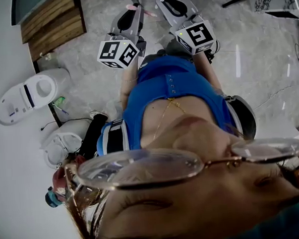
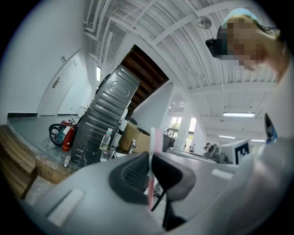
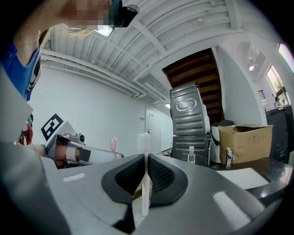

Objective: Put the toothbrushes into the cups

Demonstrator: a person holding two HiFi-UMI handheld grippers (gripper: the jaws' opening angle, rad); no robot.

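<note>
Two toothbrushes, one pinched in each of your grippers. Your left gripper (image 2: 150, 174) has its jaws pressed onto a pink toothbrush (image 2: 155, 140) whose long axis stands upright across them, one end rising above the pads and the other poking out below. Your right gripper (image 3: 145, 176) clamps a white toothbrush (image 3: 144, 149) the same way — upright, bristle head at the top, handle end hanging under the jaws. Beyond the right jaws stand a water bottle (image 3: 191, 155) and a cardboard box (image 3: 243, 142) — both well apart from the brushes.
</note>
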